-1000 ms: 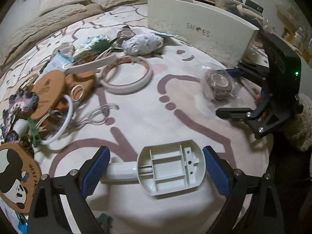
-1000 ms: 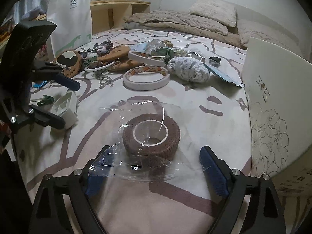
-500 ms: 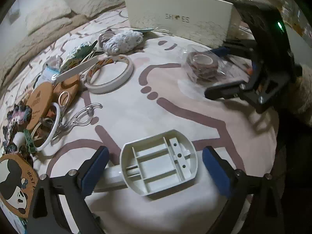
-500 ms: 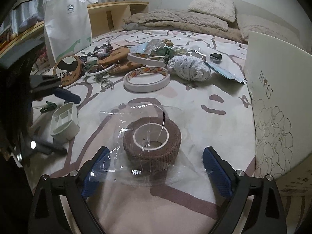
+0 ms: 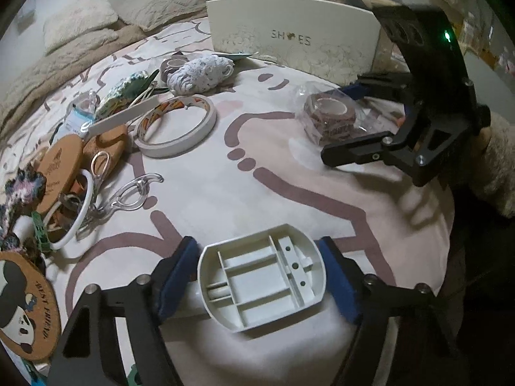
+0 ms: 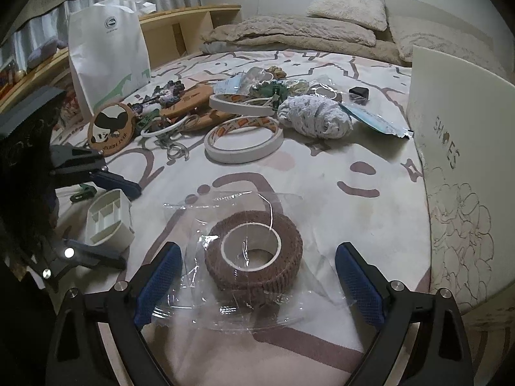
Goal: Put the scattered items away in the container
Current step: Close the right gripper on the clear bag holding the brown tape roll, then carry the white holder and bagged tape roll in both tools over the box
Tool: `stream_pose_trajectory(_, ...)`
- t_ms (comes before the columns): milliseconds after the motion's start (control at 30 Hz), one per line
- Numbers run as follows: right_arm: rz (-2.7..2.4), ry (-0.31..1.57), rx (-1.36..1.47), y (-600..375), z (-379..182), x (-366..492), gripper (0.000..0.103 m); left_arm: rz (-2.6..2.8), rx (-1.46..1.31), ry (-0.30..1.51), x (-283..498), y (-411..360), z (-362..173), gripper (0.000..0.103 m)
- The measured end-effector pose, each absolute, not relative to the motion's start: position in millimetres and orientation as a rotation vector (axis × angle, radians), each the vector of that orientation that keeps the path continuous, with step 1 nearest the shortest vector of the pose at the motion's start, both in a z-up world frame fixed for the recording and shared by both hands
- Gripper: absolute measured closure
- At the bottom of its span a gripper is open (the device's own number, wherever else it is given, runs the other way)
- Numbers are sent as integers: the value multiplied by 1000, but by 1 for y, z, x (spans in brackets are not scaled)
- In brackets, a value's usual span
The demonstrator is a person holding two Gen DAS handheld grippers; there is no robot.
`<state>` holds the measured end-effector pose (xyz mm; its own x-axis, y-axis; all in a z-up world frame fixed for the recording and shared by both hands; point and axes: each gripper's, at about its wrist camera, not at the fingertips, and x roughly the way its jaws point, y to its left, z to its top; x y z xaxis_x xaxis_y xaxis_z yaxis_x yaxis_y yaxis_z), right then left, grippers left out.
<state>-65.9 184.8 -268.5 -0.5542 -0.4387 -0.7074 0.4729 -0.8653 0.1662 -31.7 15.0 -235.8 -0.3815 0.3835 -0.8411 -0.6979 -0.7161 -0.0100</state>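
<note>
My left gripper (image 5: 260, 281) is shut on a white plastic holder (image 5: 262, 278), its blue pads pressed on both sides; the holder also shows in the right wrist view (image 6: 109, 220). My right gripper (image 6: 257, 281) is open, its fingers on either side of a brown bandage roll in clear wrap (image 6: 254, 251), which lies on the bed; the roll also shows in the left wrist view (image 5: 331, 120). The white shoe box (image 5: 299, 38) stands behind it, also at the right of the right wrist view (image 6: 463, 160).
Scattered items lie on the patterned bedspread: a wide tape ring (image 5: 177, 125), a white knitted bundle (image 5: 201, 72), cork coasters (image 5: 61, 167), a clear hook (image 5: 132, 193), a white ring (image 5: 75, 217). A white paper bag (image 6: 107, 54) stands at the bed's edge. Pillows (image 6: 347, 8) lie behind.
My left gripper has closed from wide open onto the white holder. The right gripper stays open around the bandage roll, slightly closer to it.
</note>
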Motion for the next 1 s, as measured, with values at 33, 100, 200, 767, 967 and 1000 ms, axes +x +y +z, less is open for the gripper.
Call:
stream_pose_trajectory(33,-2387,57,1070,185,-269,-66,7,2121,-1165,448,-32,14,-236,31)
stream_pose_trajectory(100,-2390,58,1068,185,-268,-65,7,2118,-1162,450,-30,16,-236,34)
stream_pose_trajectory(200,-2417,65,1062,185,-268,-65,20,2110,-1166,453,-30,17,-235,37)
stream_pose_trajectory(767,-2462,130,1032,181,-267,-60,43,2157,-1165,371,-33,20,-232,39)
stream_pose_trajectory(967,-2464,123,1026,182,-264,-59,44,2161,-1158,336,-34,22,-228,39)
stream_pose_trajectory(1000,-2465,122,1022,183,-262,-58,44,2162,-1157,330,-34,22,-227,39)
